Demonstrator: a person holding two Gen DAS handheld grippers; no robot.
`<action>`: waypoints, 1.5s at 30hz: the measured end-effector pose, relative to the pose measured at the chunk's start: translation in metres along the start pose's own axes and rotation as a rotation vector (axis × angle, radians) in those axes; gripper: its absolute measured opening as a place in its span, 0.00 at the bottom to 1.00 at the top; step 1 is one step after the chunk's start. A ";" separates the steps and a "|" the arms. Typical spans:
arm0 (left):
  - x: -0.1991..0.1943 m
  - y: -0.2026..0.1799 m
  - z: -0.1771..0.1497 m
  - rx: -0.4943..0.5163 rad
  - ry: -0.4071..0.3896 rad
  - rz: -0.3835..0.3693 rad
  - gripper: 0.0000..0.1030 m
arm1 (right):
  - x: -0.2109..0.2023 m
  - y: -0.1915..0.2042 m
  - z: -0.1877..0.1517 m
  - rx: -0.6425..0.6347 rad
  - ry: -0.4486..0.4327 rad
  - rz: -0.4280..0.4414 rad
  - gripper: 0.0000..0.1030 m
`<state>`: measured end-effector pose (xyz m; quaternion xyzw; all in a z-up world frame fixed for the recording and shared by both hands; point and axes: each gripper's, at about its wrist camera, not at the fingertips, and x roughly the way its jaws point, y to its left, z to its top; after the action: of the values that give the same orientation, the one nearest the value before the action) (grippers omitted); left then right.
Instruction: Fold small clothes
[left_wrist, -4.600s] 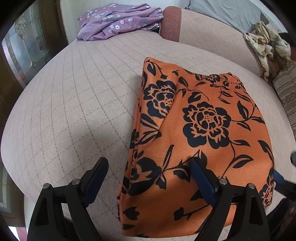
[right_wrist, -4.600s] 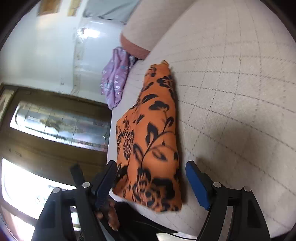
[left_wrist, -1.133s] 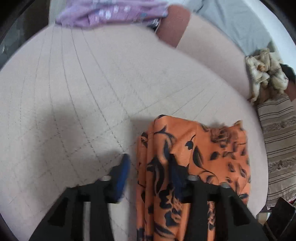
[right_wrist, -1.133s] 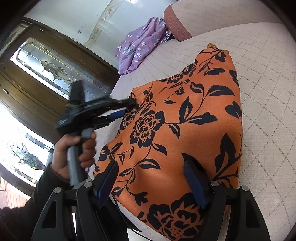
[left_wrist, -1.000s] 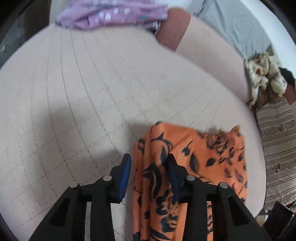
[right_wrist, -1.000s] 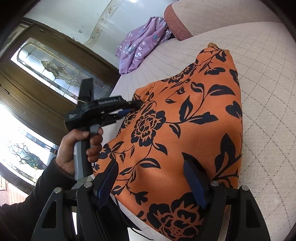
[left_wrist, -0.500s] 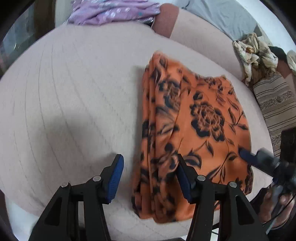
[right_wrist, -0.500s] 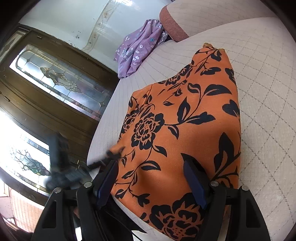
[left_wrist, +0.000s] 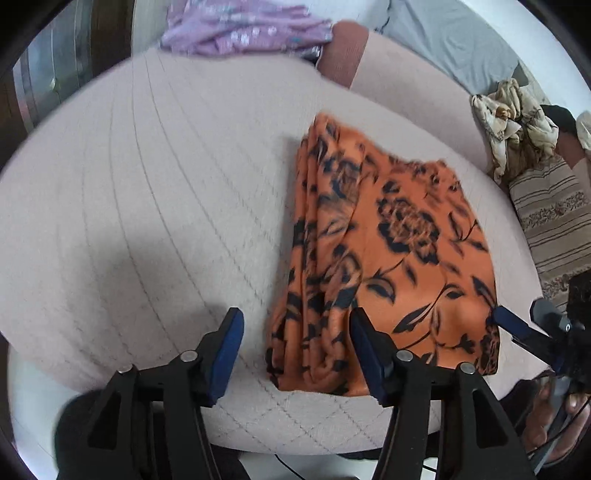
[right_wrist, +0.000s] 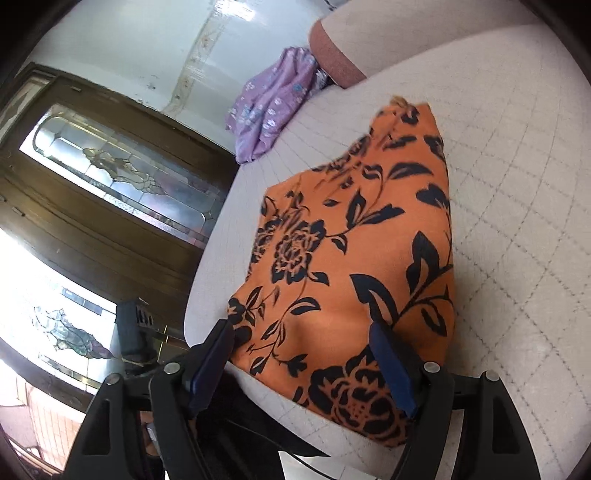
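Bare cushion (left_wrist: 140, 206) left of the orange cloth (left_wrist: 388, 258); purple garment (left_wrist: 243, 33) apparently only at the far edge.

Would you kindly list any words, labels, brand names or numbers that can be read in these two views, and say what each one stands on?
None can be read.
The orange floral cloth and the purple flowered garment carry patterns only.
The left gripper and the right gripper show no markings.
The dark device by the door is too blurred to tell.

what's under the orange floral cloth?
The orange floral cloth lies folded on the quilted beige cushion, which shows all round it. Stacked layers show along its left edge. Anything between or beneath the layers is covered.
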<state>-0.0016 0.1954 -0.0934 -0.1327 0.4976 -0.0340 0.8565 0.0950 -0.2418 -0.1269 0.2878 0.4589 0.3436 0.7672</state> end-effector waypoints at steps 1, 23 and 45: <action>-0.006 -0.004 0.003 0.014 -0.017 0.010 0.66 | -0.004 0.000 -0.001 -0.004 -0.011 -0.003 0.77; -0.012 -0.027 0.009 0.098 -0.059 0.098 0.73 | -0.044 -0.053 -0.024 0.139 -0.077 -0.077 0.77; -0.004 -0.028 0.010 0.102 -0.047 0.119 0.74 | -0.038 -0.056 -0.017 0.150 -0.070 -0.091 0.77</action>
<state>0.0070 0.1706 -0.0784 -0.0599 0.4820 -0.0054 0.8741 0.0809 -0.3037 -0.1573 0.3352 0.4690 0.2629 0.7737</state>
